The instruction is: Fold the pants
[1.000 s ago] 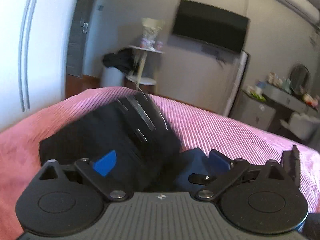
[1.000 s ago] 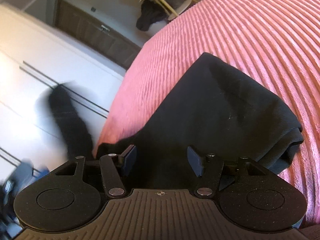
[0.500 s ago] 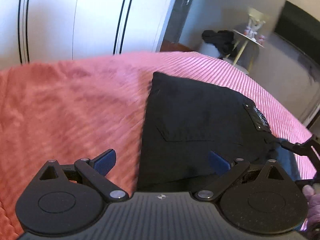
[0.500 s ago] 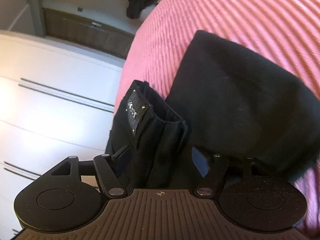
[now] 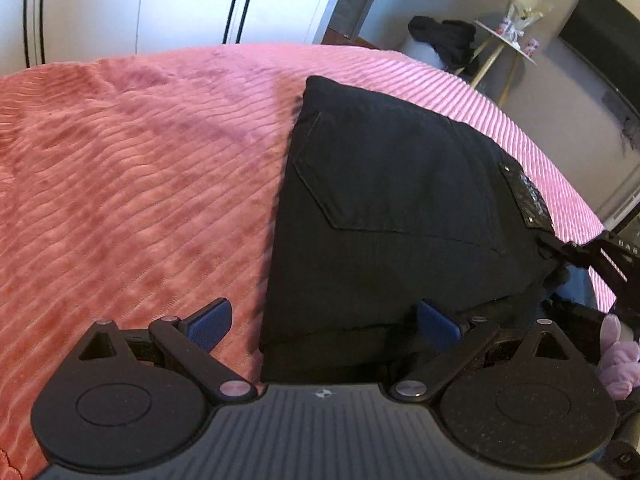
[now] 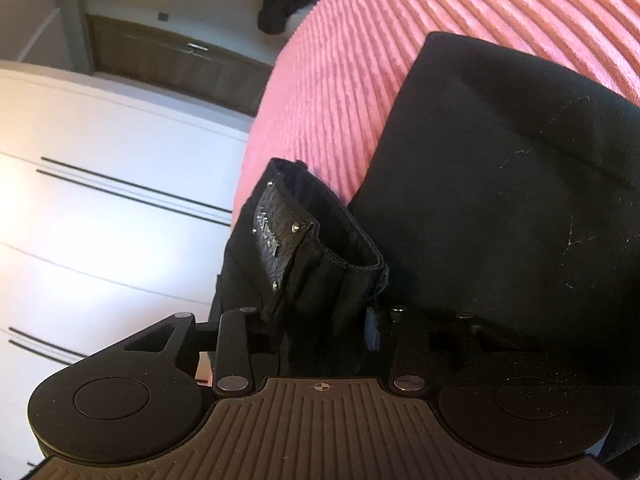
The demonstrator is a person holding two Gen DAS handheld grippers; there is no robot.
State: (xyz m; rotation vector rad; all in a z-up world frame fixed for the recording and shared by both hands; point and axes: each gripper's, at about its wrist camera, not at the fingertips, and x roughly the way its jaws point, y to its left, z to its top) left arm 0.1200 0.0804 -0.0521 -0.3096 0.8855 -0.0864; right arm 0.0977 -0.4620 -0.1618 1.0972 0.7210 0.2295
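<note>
Black pants (image 5: 392, 208) lie folded on the pink ribbed bedspread (image 5: 140, 184), back pocket up. My left gripper (image 5: 324, 320) hangs open over their near left edge, one pad above the bedspread, the other above the cloth, nothing pinched. My right gripper (image 5: 600, 256) shows at the right edge of the left wrist view, at the waistband end. In the right wrist view my right gripper (image 6: 324, 324) has its jaws closing, and the bunched waistband with its leather patch (image 6: 280, 232) stands upright between them, the pads against the cloth. The folded part of the pants (image 6: 500, 184) lies flat to the right.
A white wardrobe (image 5: 160, 4) stands past the bed's far edge. A round side table (image 5: 508, 40) draped with a dark garment and a wall television (image 5: 608, 24) stand at the back right. A person's fingers (image 5: 618, 360) show at the right edge.
My left gripper swung down and left over the pants, which now lie flat. The waistband came between my right gripper's jaws, and they narrowed onto it.
</note>
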